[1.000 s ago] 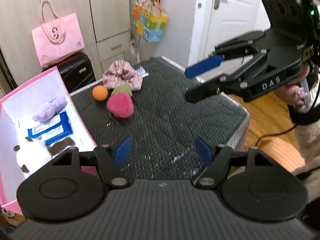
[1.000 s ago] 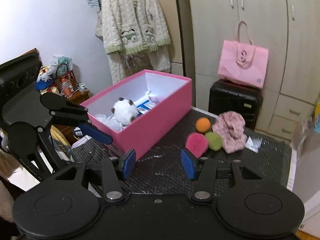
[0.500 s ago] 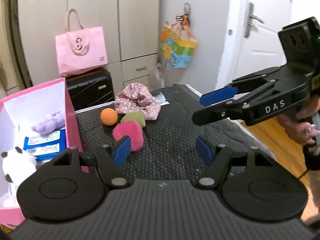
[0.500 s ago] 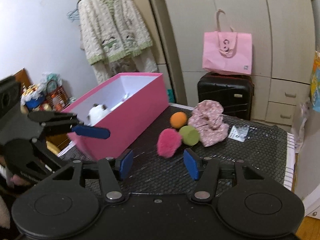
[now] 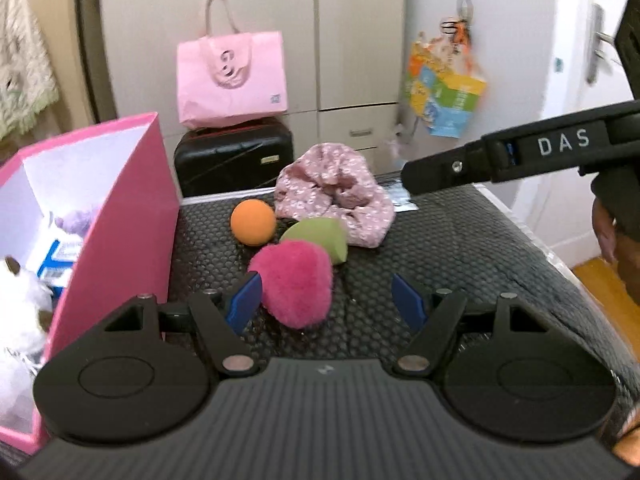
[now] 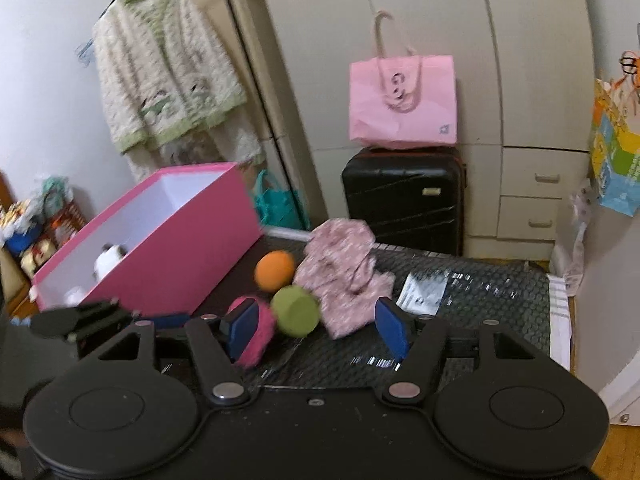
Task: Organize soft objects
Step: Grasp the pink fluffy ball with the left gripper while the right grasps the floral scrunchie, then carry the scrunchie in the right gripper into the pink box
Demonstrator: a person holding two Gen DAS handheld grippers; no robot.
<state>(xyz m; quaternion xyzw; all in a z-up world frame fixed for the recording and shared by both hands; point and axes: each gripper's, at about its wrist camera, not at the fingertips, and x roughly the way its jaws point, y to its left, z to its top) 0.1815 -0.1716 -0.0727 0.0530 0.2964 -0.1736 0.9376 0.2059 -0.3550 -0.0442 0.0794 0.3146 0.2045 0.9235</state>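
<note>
A fluffy pink pompom (image 5: 294, 282), a green sponge (image 5: 318, 238), an orange ball (image 5: 253, 222) and a pink floral scrunchie (image 5: 336, 196) lie clustered on the black mat, right of the open pink box (image 5: 120, 216). My left gripper (image 5: 326, 306) is open, with the pompom just beyond its tips, close to the left finger. My right gripper (image 6: 318, 328) is opening; the green sponge (image 6: 296, 310) and the scrunchie (image 6: 344, 276) show beyond its gap, untouched. The pompom (image 6: 256, 340) sits partly behind its left finger. The right gripper (image 5: 412, 178) hangs over the mat's far right.
The box holds a white plush toy (image 5: 16, 300), a purple soft item (image 5: 76, 218) and a blue packet (image 5: 60, 252). A white sachet (image 6: 424, 292) lies on the mat (image 6: 480, 304) near the scrunchie. Behind stand a black suitcase (image 6: 404, 196) and a pink bag (image 6: 402, 100). The mat's edge drops off at right.
Both grippers have come down and closer to the cluster of soft items. The right gripper's jaws have widened. The left gripper's gap looks the same.
</note>
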